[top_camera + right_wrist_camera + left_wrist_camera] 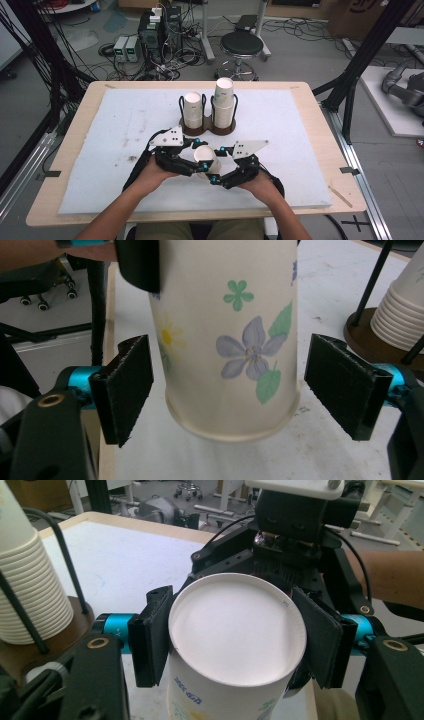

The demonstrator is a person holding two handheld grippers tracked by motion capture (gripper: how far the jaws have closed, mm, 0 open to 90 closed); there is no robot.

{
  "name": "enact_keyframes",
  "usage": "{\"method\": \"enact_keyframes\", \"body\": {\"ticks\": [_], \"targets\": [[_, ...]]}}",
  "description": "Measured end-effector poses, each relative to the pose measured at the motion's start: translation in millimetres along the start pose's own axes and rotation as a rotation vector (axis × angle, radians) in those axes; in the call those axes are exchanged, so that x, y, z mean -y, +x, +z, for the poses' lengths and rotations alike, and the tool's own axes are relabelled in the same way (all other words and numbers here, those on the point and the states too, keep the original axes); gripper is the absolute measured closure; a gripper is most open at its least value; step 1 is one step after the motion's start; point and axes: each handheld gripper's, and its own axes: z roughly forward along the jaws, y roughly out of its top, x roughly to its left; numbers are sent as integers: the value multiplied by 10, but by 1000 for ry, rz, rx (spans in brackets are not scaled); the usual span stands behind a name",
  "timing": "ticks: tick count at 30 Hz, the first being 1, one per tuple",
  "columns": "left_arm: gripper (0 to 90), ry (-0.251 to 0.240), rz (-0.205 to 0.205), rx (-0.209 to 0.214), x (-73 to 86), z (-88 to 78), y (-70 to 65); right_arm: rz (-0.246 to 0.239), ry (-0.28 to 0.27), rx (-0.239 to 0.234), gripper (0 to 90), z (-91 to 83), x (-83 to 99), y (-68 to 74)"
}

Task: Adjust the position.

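Paper cup (205,159), white and upside down, sits between the two tools over the near middle of the white-padded tabletop (100,165) in the high view. The left hand-held gripper (197,150) comes in from the left with its jaws closed on the cup, the left hand (150,175) wrapped around its black body and the forearm rising from the near edge. The right hand-held gripper (216,162) points in from the right, held by the right hand (260,185), its jaws on either side of the cup. Farther off, a brown wooden cup holder (207,127) with black wire loops carries two stacks of paper cups (224,102), the right stack taller.

In the left gripper view, the cup's (237,630) round white base faces the camera and both black pads (152,635) press against its wall at left and right. The right hand-held gripper (295,530) faces back from beyond the cup, with a forearm at the right edge. A stack of cups (30,590) stands in the holder at far left.

In the right gripper view, the flower-printed cup (230,335) hangs rim down just above the tabletop (325,290). This tool's pads (125,385) stand apart from the cup wall on both sides, so the right hand-held gripper (232,390) is open around it. A jaw of the left hand-held gripper (140,262) grips the cup higher up. The stacked cups (400,315) show at right.
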Motion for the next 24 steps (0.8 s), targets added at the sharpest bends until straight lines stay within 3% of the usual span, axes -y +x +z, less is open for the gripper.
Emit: {"method": "enact_keyframes", "body": {"ticks": [9,14,24], "targets": [[363,-10,6,13,-8,33,-19,-9,2,-3,209,23,29,-12],[363,-19,9,14,-10,27,-20,-21,-15,-15,271,3,37,-19],[361,1,-5,25,22,29,-5,-27,30,-23,331,3,22,-10]]}}
